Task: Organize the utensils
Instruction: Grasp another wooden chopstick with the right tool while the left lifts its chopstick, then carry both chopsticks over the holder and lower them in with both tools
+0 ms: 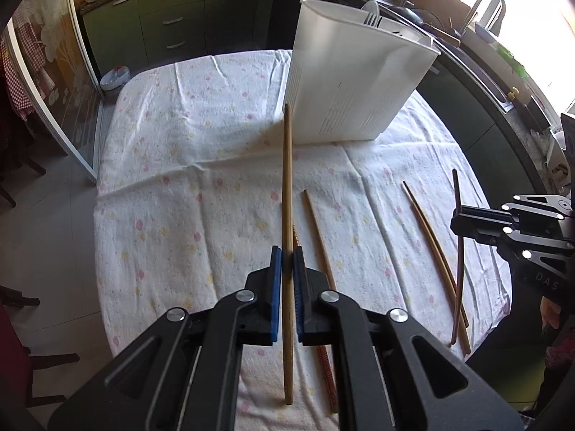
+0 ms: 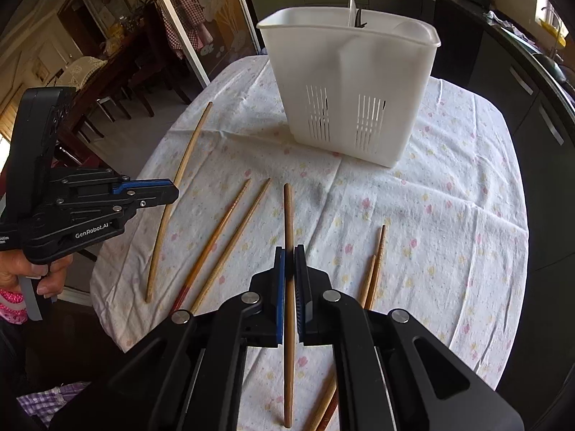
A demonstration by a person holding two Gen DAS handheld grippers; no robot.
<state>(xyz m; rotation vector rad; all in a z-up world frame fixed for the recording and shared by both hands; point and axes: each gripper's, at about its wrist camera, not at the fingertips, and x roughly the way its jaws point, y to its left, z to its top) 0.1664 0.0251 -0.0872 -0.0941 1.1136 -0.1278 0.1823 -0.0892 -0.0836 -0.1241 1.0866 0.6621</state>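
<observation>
Left hand-held gripper [image 1: 286, 262] clamping pale chopstick [image 1: 287, 179], right hand-held gripper [image 2: 289, 262] clamping dark chopstick [image 2: 288, 215]

Left gripper [image 1: 287, 255]: we hold it pitched steeply downward, blue pads pinched together on a thin stick. Right gripper [image 2: 289, 253]: same steep downward pitch, pads likewise clamped on a stick. Our left hand [image 2: 34, 276] wraps its gripper's handle, fingers curled round the grip.
</observation>
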